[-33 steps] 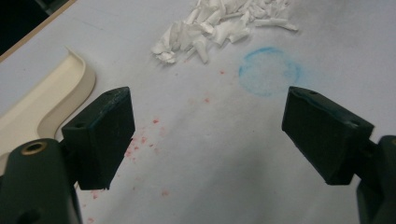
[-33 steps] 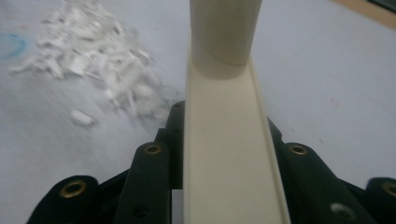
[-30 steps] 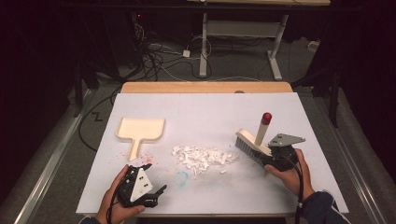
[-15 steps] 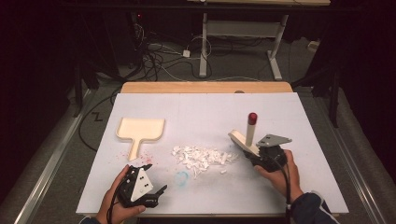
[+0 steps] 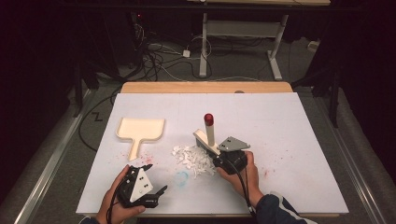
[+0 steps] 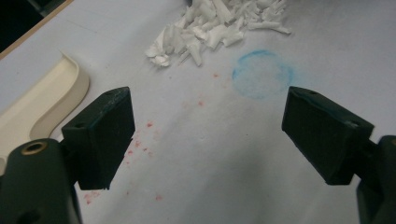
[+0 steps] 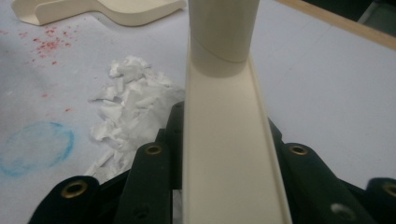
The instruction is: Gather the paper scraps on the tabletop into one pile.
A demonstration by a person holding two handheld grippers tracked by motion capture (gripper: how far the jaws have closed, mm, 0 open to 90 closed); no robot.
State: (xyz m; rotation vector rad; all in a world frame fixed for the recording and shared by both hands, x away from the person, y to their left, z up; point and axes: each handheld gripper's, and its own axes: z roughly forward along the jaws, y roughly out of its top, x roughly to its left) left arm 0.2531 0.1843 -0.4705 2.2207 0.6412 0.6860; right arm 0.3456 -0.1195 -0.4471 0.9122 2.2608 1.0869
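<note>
At the far left of the desk (image 5: 289,121) lies the cream dustpan (image 5: 140,129), flat, its handle pointing toward me, with red specks on the white sheet around the handle. My left gripper (image 5: 156,179) rests near the desk's front edge, just in front of that handle, and its jaws stand wide apart with nothing between them. In the left gripper view I look through that gap at bare sheet, the dustpan's rim (image 6: 42,100) at the left, a blue chalk ring (image 6: 263,73) ahead and the scraps (image 6: 219,23) beyond it.

The scraps (image 5: 194,159), a heap of white paper bits, sit near the middle of the desk, right of the dustpan and apart from it. The blue ring (image 5: 181,178) lies just in front of the heap.

My right gripper (image 5: 218,156) is clamped on the brush (image 5: 208,135): its jaws press the cream back of the brush head from both sides, and the red-tipped handle stands up. The brush head touches the right edge of the heap.
</note>
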